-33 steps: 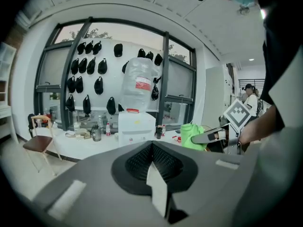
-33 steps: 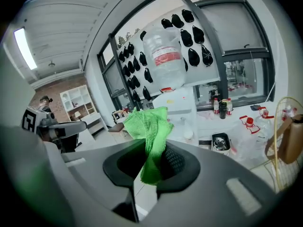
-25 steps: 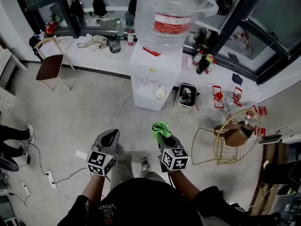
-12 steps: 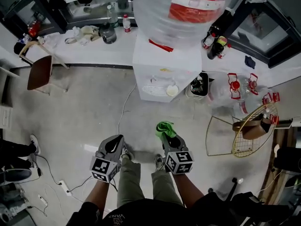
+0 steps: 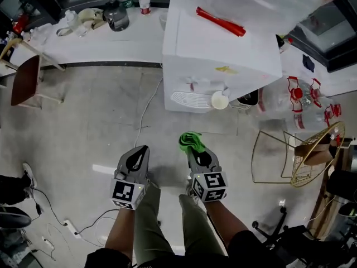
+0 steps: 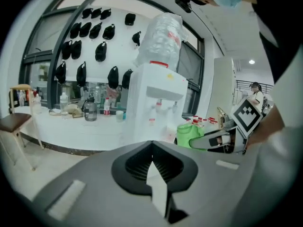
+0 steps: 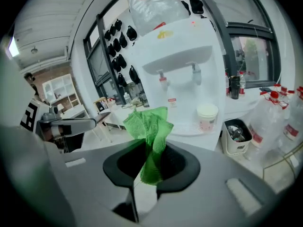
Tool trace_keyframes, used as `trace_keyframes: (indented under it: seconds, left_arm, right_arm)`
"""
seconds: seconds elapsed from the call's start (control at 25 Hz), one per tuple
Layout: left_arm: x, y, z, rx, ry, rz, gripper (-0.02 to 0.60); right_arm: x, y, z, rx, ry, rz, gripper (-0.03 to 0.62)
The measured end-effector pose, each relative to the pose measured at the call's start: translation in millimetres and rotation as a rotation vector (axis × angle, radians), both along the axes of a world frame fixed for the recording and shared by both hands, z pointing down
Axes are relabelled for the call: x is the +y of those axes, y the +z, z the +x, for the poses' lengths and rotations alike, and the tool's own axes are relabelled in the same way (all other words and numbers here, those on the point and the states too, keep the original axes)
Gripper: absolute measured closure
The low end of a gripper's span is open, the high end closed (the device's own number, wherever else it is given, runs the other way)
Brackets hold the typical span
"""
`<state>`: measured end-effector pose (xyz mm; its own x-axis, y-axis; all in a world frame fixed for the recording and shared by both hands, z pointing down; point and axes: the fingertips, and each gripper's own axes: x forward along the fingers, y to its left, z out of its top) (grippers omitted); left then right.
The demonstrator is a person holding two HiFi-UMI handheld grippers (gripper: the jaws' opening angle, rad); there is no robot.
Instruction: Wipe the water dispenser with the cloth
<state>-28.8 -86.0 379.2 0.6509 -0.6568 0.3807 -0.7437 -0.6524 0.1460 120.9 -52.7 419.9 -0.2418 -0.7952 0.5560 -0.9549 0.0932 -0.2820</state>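
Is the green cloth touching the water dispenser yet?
Apart. The head view shows bare floor between the cloth in the right gripper and the water dispenser.

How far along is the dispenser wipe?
Done: the green cloth is picked up, clamped in the right gripper. In hand: both grippers are held low in front of the water dispenser, apart from it; the left gripper is shut and empty. Left: all the wiping, since the cloth touches no part of the dispenser, and a cup sits on its drip tray.
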Motion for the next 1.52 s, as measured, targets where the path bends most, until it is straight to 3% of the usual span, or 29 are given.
trace_keyframes:
  seconds: [0.16,0.32,0.64,0.8,1.08,1.52]
  left_arm:
    - [-18.7,57.8,1.1,0.002,-0.027,-0.007,0.583]
    - [-32.5,101.8,7.4,0.013,-0.004,0.034,0.583]
    - [-57.7,150.8,15.2,0.063,0.043,0.126,0.583]
    - [-65.5,159.6,12.3,0.084,0.020,0.200,0.583]
    - [-58.0,154.4,15.4,0.108,0.021,0.197,0.583]
    - [-56.7,126.7,4.6,0.108,-0.010,0.270,0.583]
  right_arm:
    - [-22.0,61.9,3.2,0.044,-0.008,0.025,0.516]
    - [-40.5,114.8,1.6,0.065,0.000,0.067,0.516]
    - [-75.1,196.5,-14.2,0.113,-0.015,0.145,0.516]
    - [-97.4,213.8,-23.0,0.140,-0.037,0.198,0.516]
    - [-135.5,212.2,-42.8,0.180,-0.109,0.292,0.516]
    - [-184.3,234.7,-38.5,0.225,-0.085,0.257,0.516]
